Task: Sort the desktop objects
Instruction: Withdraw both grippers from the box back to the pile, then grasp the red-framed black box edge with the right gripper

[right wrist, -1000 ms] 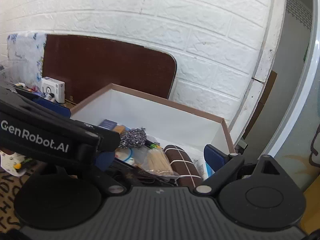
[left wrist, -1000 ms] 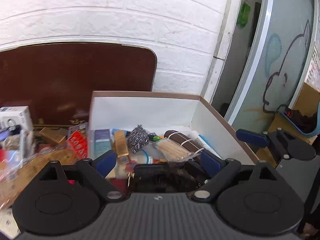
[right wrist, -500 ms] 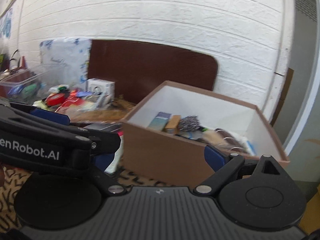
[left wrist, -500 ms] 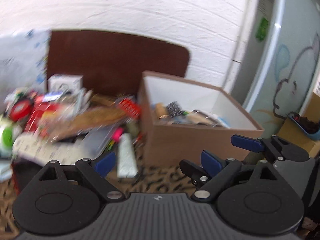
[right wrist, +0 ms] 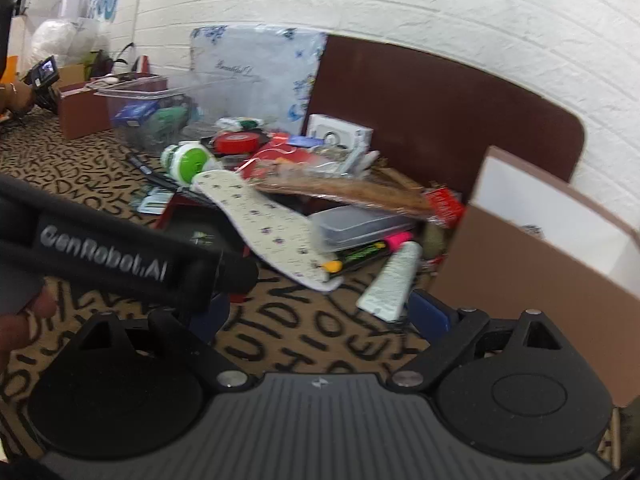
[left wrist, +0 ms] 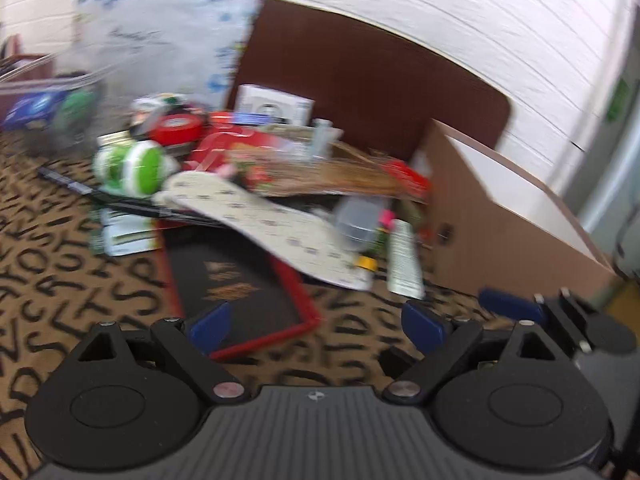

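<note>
A pile of desktop objects lies on the letter-print cloth: a white shoe insole (left wrist: 276, 224) (right wrist: 264, 220), a white tube (left wrist: 404, 258) (right wrist: 394, 280), a red-framed black board (left wrist: 236, 284), a green and white roll (left wrist: 132, 164) (right wrist: 188, 160), red tape (left wrist: 178, 128) and a clear case (right wrist: 360, 226). The brown cardboard box (left wrist: 504, 224) (right wrist: 540, 280) stands to the right. My left gripper (left wrist: 316, 322) is open and empty above the cloth, in front of the pile. My right gripper (right wrist: 320, 316) is open and empty beside the box; its left finger is hidden behind the left gripper's body.
A clear plastic bin (right wrist: 160, 112) and a small brown box (right wrist: 80, 112) stand at the far left. A floral bag (right wrist: 256, 72) and a dark brown board (right wrist: 440, 108) lean on the white brick wall. A white carton (left wrist: 272, 108) sits behind the pile.
Both grippers have pulled back from above the box and swung left to face the pile. The left gripper has let go of the dark object it held over the box.
</note>
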`<state>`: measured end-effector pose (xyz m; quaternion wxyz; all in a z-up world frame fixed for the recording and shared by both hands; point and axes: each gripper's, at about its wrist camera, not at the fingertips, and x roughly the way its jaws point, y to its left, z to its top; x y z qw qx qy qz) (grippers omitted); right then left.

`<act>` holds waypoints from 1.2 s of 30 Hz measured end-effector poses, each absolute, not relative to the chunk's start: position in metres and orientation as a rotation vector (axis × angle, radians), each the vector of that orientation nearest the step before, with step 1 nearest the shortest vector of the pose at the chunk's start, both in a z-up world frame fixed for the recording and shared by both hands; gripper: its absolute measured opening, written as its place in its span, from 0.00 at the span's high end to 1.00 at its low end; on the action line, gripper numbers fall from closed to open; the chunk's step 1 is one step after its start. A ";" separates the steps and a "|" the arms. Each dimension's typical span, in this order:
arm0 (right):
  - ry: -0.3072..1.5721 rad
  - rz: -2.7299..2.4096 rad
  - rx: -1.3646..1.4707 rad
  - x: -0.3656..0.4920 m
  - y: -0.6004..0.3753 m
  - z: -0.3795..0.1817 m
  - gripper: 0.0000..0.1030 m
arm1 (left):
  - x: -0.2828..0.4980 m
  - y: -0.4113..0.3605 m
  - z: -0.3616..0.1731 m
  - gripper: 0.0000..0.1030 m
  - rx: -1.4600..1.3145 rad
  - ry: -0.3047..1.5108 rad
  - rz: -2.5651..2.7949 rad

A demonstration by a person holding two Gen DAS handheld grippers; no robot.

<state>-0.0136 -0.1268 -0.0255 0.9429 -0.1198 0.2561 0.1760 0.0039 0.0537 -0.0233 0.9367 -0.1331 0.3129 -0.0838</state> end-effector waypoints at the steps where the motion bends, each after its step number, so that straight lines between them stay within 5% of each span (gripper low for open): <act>1: 0.534 0.375 -0.224 -0.010 -0.124 -0.027 0.12 | 0.007 0.061 -0.025 0.09 -0.284 0.642 -0.149; 8: 0.588 0.420 -0.187 0.020 -0.101 -0.043 0.33 | 0.024 0.097 -0.043 0.20 -0.352 0.672 -0.045; 13: 0.646 0.440 -0.181 0.040 -0.087 -0.057 0.63 | 0.032 0.108 -0.058 0.40 -0.388 0.719 -0.040; 17: 0.648 0.457 -0.177 0.048 -0.081 -0.061 0.68 | 0.037 0.109 -0.063 0.55 -0.394 0.738 -0.052; 21: 0.668 0.492 -0.180 0.048 -0.079 -0.064 0.86 | 0.038 0.107 -0.065 0.79 -0.356 0.746 -0.038; 27: 0.722 0.539 -0.215 0.028 -0.097 -0.056 0.96 | 0.025 0.100 -0.056 0.83 -0.311 0.781 -0.115; 36: 0.779 0.531 -0.291 -0.034 -0.153 -0.044 0.96 | -0.010 0.067 -0.054 0.81 -0.253 0.866 -0.397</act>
